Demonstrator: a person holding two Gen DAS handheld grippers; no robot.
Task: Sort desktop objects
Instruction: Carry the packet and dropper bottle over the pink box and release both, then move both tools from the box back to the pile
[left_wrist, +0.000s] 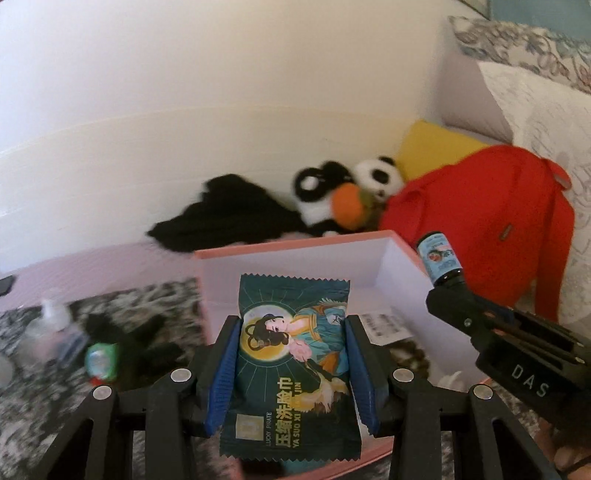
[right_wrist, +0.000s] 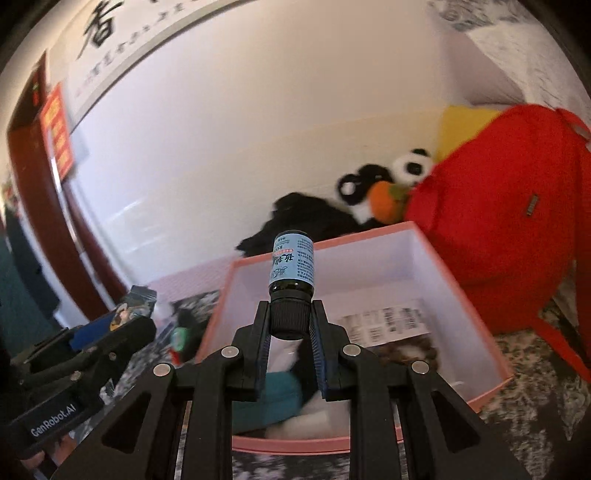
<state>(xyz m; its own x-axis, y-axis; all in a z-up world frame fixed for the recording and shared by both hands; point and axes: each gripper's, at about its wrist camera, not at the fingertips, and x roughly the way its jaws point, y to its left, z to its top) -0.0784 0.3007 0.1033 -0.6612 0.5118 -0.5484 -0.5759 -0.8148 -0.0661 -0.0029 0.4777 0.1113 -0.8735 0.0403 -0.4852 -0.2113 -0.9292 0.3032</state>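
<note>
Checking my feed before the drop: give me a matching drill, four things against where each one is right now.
Things:
1. dark green printed sachet
2. small brown glass bottle with a blue label
3. white barcode slip
4. red fabric backpack

Places:
A. lying on the floor of the pink cardboard box
B. behind the box, by the wall
C. clamped in the left gripper
D. held by its black cap in the right gripper

Pairs: 1-C, 2-D, 3-A, 4-B
</note>
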